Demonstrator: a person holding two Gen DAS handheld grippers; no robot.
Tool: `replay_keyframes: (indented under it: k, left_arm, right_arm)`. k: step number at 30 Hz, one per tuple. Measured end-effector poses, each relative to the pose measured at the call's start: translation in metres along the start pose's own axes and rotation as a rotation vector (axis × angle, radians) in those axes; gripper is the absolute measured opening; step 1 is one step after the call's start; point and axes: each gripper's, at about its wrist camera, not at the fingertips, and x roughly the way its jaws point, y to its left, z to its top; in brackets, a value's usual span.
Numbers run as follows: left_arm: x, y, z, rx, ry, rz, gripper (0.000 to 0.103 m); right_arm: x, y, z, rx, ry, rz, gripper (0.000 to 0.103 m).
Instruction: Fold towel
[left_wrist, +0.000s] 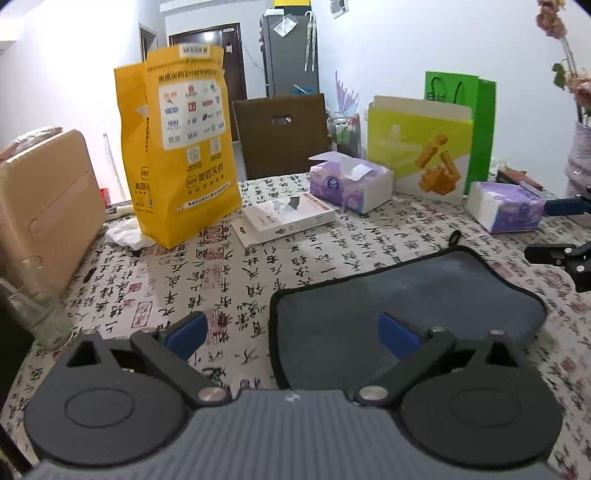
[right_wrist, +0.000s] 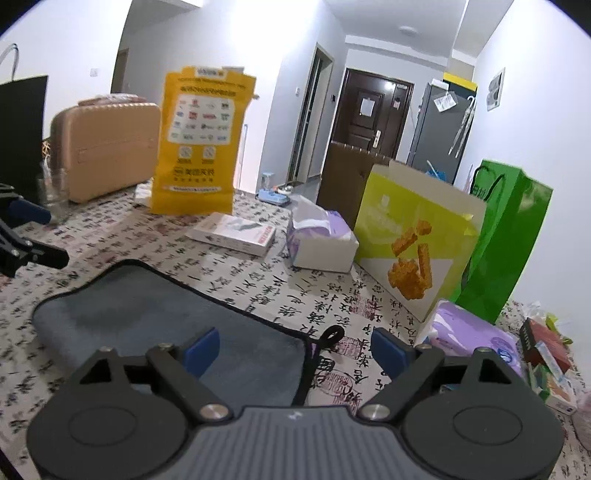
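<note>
I am viewing the table (left_wrist: 258, 266) through 2 wrist cameras. The towel (left_wrist: 406, 306) is lying flat on the patterned cloth, grey-blue with a black hem, and I am using it as my landmark.

Left gripper (left_wrist: 291, 332): I am holding it above the towel's near left corner. Its 2 blue fingers (left_wrist: 186, 332) are standing spread wide, gripping nothing; 1 is showing over bare cloth left of the towel, the other over the towel itself. Whether they are touching the surface I cannot tell.

Right gripper (right_wrist: 295, 349): I am holding it over the towel's right edge. Its fingers (right_wrist: 203, 347) are likewise standing spread and gripping nothing, 1 over the towel, 1 over cloth to its right. The towel's black hanging loop (right_wrist: 332, 334) is lying between them, just off the corner.

Beyond the towel I am seeing a white box (left_wrist: 284, 218) lying flat, and past it, to the left, a yellow bag (left_wrist: 177, 147) standing upright. An open tissue pack (left_wrist: 351, 181) is sitting behind the towel, with a second pack (left_wrist: 506, 206) to the towel's far right. A lime carton (left_wrist: 421, 147) and a green bag (left_wrist: 476, 125) are standing behind both packs. A tan case (left_wrist: 44, 206) is lying well left of the towel.
</note>
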Motion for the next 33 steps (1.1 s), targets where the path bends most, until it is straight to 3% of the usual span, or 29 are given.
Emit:
replay_keyframes:
  k: [13,33]
  left_arm:
    - [-0.082,-0.015,-0.031,-0.001,-0.038,0.008,0.102]
    - [-0.185,-0.042,-0.090,-0.009,-0.110,-0.007,0.102]
  right_arm:
    - [-0.083,0.029,-0.013,0.017,-0.064,0.003,0.091]
    - [-0.191,0.074,-0.062,0.061,-0.148,-0.011,0.093]
